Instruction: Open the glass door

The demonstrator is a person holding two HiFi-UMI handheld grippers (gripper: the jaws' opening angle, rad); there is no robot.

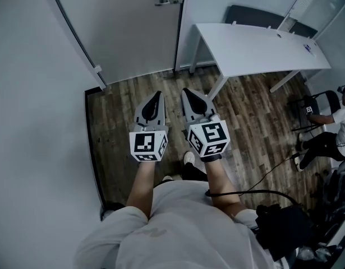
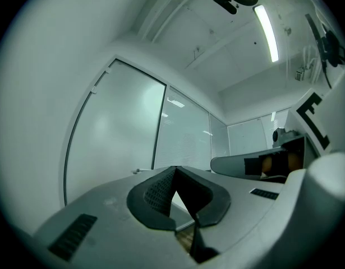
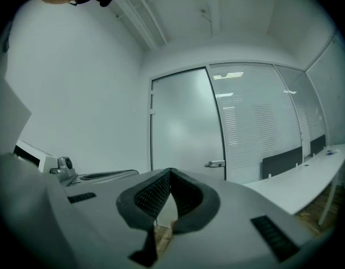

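The tall frosted glass door (image 1: 127,32) stands shut in its dark frame. Its silver metal lever handle (image 1: 168,0) sits at the door's right edge, beside a fixed glass panel. Both claws are held about level before the door, well apart from it and pointing toward it, side by side above the brown wood-plank floor (image 1: 245,128).

The grey left claw (image 1: 156,97) has its jaws pressed together with nothing between them. The grey right claw (image 1: 189,94) is likewise pressed together and empty. In the right gripper view the door's handle (image 3: 215,164) lies ahead of the right claw (image 3: 171,175), slightly to its right.

Right of the door stands a long white counter (image 1: 256,49). Farther right of the door is a seated person (image 1: 332,125).
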